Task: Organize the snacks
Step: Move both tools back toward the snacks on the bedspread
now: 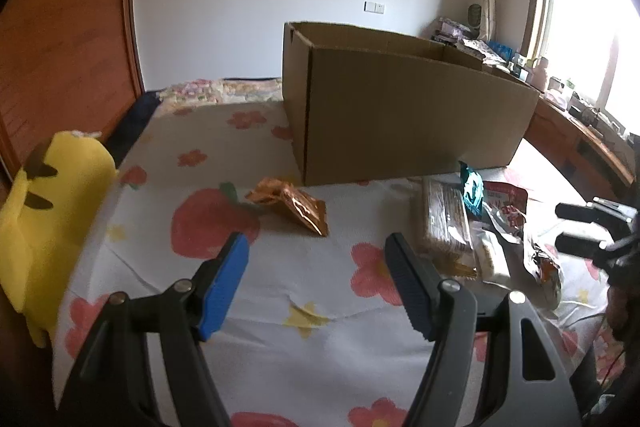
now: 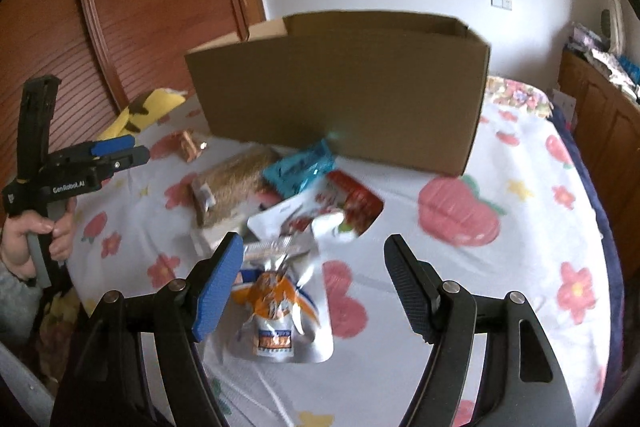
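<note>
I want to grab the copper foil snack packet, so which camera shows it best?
The left wrist view: the copper foil packet lies close, sharp and unobstructed ahead of the open left gripper. The right wrist view shows it only small, far left near the box.

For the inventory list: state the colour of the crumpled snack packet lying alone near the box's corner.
Shiny copper-orange foil packet, clearest in the left wrist view.

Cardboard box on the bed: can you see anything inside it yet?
Only the upper inside walls of the cardboard box show, bare brown card. Its near wall hides the floor in both views, so any contents cannot be seen. The snack packets lie outside on the bedsheet.
</note>
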Motion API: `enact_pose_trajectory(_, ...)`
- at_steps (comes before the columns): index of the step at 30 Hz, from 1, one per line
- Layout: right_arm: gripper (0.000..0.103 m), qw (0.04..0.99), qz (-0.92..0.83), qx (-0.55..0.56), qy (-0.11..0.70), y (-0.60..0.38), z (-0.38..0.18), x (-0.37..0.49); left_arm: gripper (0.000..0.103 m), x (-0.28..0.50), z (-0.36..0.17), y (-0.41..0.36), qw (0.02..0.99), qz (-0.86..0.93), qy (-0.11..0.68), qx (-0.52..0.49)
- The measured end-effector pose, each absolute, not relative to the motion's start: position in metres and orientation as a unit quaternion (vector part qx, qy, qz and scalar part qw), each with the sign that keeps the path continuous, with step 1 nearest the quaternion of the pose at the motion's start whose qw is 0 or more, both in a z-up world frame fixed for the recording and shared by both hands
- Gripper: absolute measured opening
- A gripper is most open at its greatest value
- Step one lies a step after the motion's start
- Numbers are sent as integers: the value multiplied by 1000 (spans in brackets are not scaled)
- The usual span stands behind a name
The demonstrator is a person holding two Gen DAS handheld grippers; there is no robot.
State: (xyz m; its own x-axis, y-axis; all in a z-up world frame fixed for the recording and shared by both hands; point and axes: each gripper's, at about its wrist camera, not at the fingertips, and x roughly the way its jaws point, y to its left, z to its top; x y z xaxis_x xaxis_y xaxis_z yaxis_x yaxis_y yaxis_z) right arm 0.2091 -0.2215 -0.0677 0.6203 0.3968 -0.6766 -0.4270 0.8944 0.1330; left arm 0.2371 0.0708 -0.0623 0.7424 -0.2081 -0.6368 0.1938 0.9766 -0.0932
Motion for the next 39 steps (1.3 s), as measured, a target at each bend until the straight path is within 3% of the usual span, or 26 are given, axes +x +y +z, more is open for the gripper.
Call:
enact_pose_trajectory(18, 75, 874, 249, -66, 411, -199, -88, 215, 71, 249, -75, 82, 924, -99, 366, -54)
enact_pose_trajectory(30, 75, 866, 253, -127, 413, -179, -96, 209, 71, 256, -74, 65, 922, -90, 377, -9)
enact_pose_trajectory(39, 74, 866, 253, -119, 415, -181, -95, 208, 71, 286, -70, 62, 916, -76, 394, -31)
